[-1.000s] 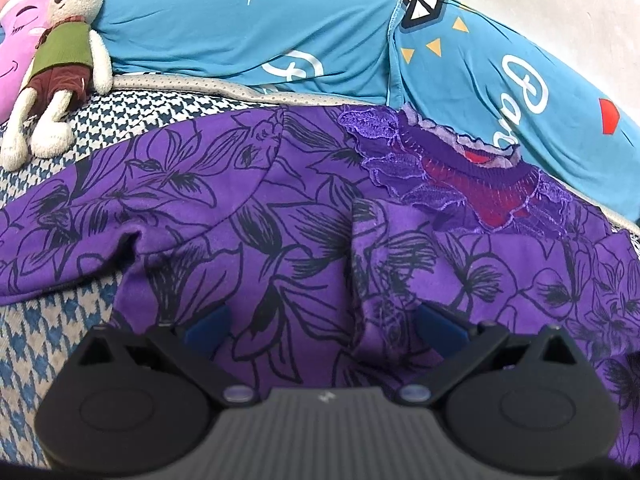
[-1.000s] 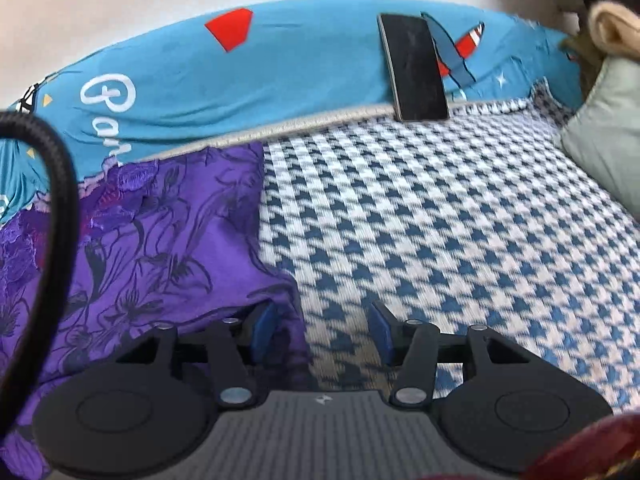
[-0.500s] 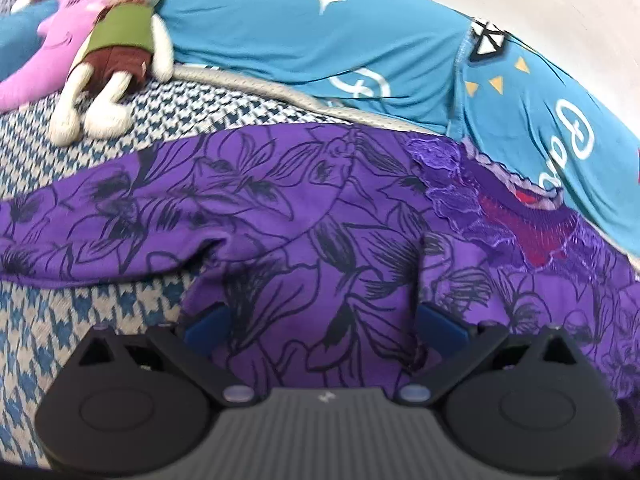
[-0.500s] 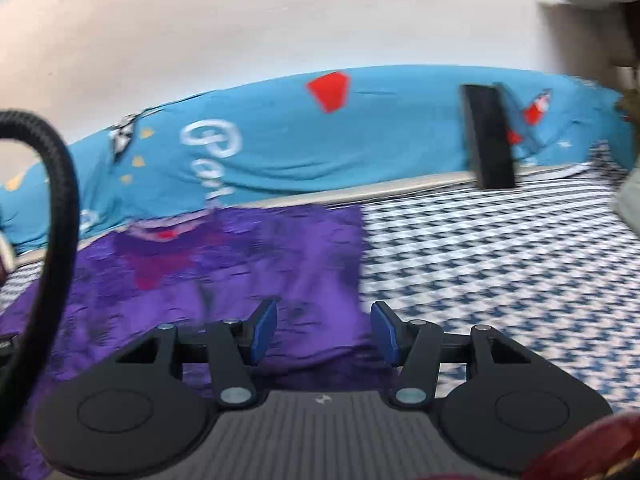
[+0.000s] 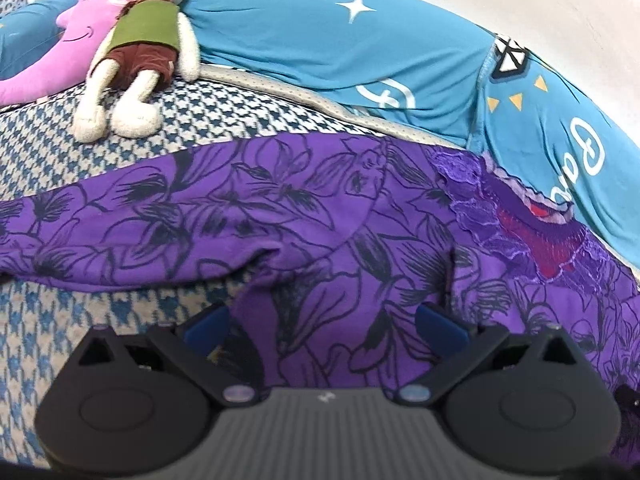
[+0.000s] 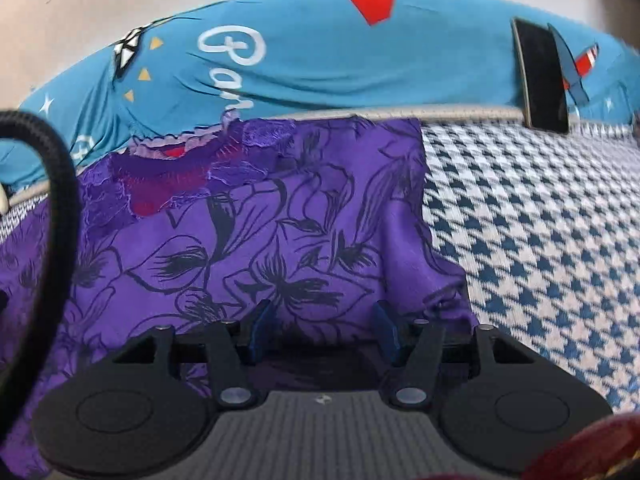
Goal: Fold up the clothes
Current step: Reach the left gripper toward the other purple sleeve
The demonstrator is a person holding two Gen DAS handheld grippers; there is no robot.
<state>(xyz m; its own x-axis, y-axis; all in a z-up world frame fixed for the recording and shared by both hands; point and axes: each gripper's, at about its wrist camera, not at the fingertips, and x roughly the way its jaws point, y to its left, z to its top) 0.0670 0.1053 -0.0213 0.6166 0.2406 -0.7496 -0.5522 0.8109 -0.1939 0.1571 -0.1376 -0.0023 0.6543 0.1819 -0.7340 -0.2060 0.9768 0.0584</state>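
Purple blouse point(image 5: 320, 216) lying spread on the checked bed point(image 6: 540, 220); left gripper point(image 5: 322, 322) and right gripper point(image 6: 322, 330) hovering wide open over it. Closing shallowly risks pinching one layer, skewing the fold.

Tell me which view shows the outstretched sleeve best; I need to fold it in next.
The left wrist view: the purple floral top's long sleeve lies flat across the houndstooth bedcover, seen nearly full length. The right wrist view shows only the body and lace neckline, no outstretched sleeve.
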